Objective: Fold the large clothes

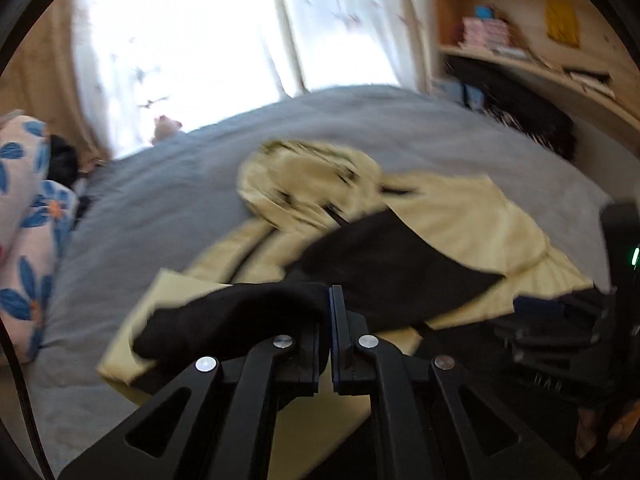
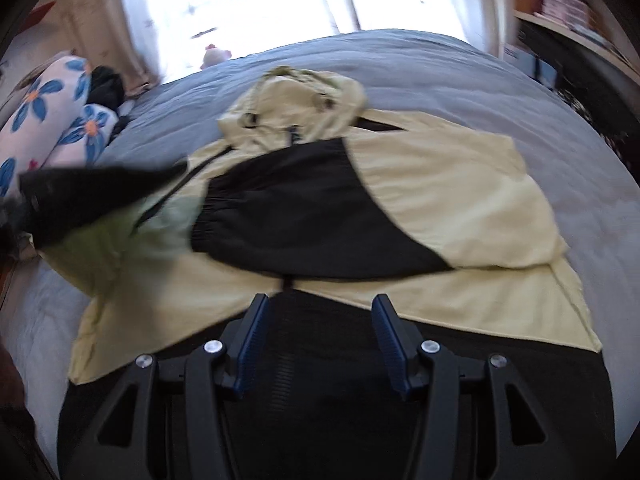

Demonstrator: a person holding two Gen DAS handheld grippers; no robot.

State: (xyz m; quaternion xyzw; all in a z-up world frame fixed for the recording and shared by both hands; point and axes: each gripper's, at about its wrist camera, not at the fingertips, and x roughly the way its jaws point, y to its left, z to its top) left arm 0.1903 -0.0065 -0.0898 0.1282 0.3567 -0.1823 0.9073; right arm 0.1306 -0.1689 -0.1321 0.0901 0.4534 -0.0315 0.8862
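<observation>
- black fabric of a sleeve point(image 1: 224, 320) is pinched by the left gripper point(image 1: 333, 320), whose jaws are pressed together on it; the cloth is bunched to the left of the fingers and lifted over the jacket.
- blue pads point(image 2: 252, 344) of the right gripper point(image 2: 320, 320) are seen spread apart, with nothing caught between them; the black hem of the jacket lies beneath them.
- just beyond both grippers the jacket point(image 2: 440, 200), pale yellow with black panels, is spread across the grey bed point(image 2: 520, 92).
- the other black sleeve point(image 2: 304, 208) is laid across the chest, cuff to the left.
- the lifted sleeve is seen in the right view as a dark blurred wedge at the left edge.
- the hood point(image 2: 304, 96) is crumpled at the far end of the jacket.
- floral pillows point(image 2: 52, 108) are piled at the bed's left edge.
- farthest off, bright curtains point(image 1: 200, 20) and wooden shelves point(image 1: 520, 48) are seen.
</observation>
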